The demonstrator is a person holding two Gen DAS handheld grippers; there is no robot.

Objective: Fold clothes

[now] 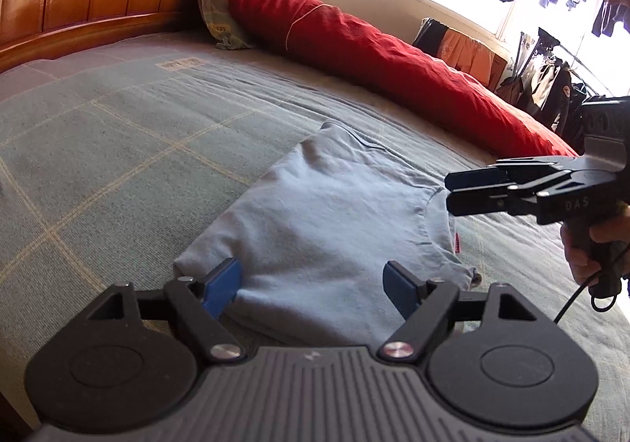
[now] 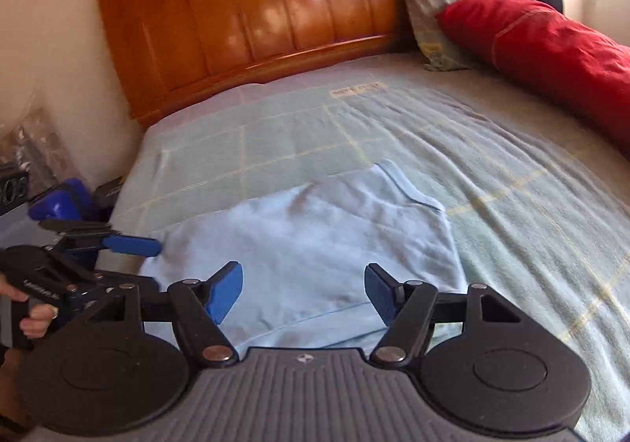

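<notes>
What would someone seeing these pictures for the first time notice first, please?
A folded light-blue T-shirt lies on the green checked bedspread, right in front of both cameras. A long red bolster runs along the bed's far side toward the glossy wooden headboard. The left hand-held gripper and the right hand-held gripper stand open over the shirt's near edge.

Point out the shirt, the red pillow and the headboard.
shirt point(image 2: 315, 245): right wrist view, middle of the folded blue cloth.
red pillow point(image 1: 374, 64): left wrist view, middle of its long body.
headboard point(image 2: 256, 9): right wrist view, centre of the wooden panels.
</notes>
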